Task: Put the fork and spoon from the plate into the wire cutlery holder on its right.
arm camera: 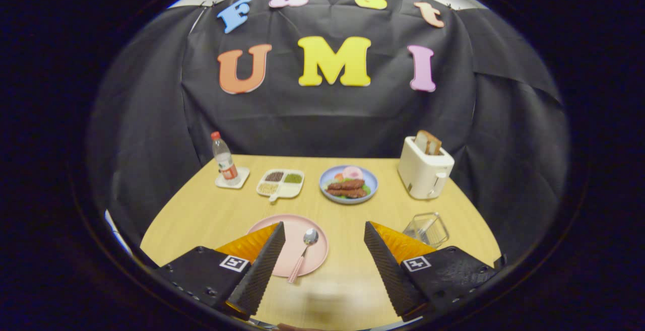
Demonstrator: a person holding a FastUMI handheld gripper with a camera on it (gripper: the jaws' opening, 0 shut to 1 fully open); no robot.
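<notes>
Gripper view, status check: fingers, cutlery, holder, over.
Gripper open, empty, above table's near edge. Spoon lies on pink plate between the fingers; fork not made out. Wire holder right of plate, nothing blocking it.

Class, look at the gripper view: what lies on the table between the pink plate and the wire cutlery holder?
Only bare wooden table separates the round pink plate from the wire cutlery holder; the open gripper's right finger partly covers it.

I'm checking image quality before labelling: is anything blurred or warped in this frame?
In the gripper view, fisheye distortion bows the table edges; a smeared blurry patch sits on the table between the open gripper fingers, just below the spoon; plate, spoon and wire holder read sharp.
</notes>
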